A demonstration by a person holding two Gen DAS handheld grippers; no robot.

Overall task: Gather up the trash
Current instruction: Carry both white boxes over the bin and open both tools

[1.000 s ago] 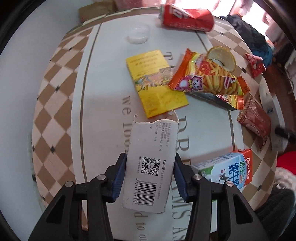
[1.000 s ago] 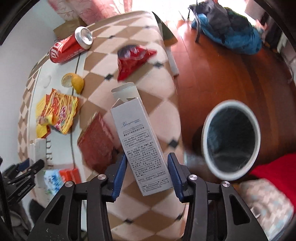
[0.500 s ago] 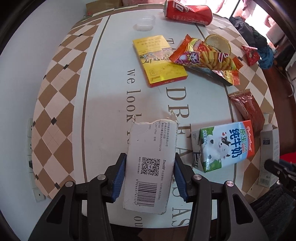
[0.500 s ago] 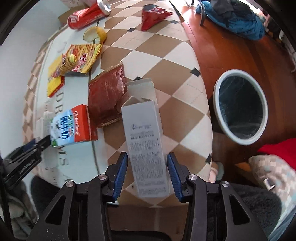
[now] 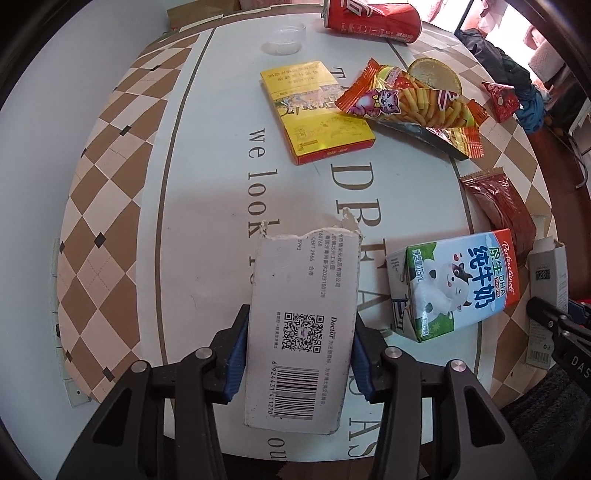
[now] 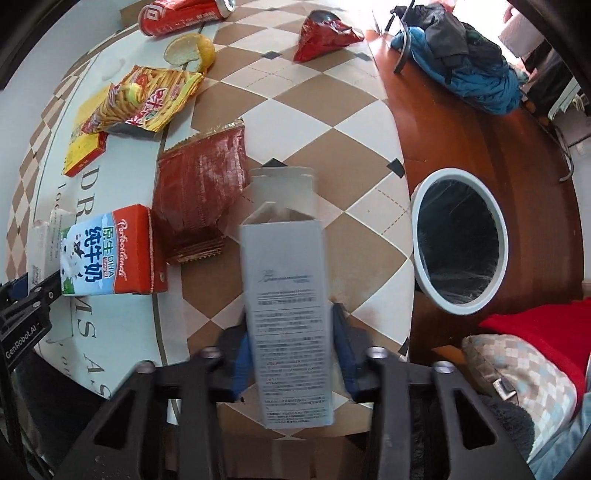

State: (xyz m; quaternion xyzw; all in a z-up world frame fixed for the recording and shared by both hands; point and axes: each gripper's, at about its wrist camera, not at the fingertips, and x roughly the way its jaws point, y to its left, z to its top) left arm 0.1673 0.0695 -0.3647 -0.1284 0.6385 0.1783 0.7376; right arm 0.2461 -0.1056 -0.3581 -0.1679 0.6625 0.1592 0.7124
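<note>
My left gripper (image 5: 297, 354) is shut on a torn white carton with a barcode (image 5: 301, 325), held above the table's near edge. My right gripper (image 6: 291, 350) is shut on a tall grey-white box with an open top flap (image 6: 286, 291), held over the table's right part. A white-rimmed bin with a black liner (image 6: 458, 240) stands on the wooden floor to the right of that box. On the table lie a milk carton (image 5: 458, 284), a yellow box (image 5: 316, 110), a fries snack bag (image 5: 410, 107), a dark red wrapper (image 6: 201, 184) and a red can (image 5: 371, 16).
A lemon half (image 6: 190, 51) and a small red packet (image 6: 325, 33) lie at the table's far side. A clear lid (image 5: 282, 35) is near the can. Blue and black clothes (image 6: 461, 62) lie on the floor. A red cloth and checked cushion (image 6: 524, 354) are at the right.
Both grippers have pulled back towards the near table edge with their boxes still held. The milk carton and the bin now sit closer to the view centres.
</note>
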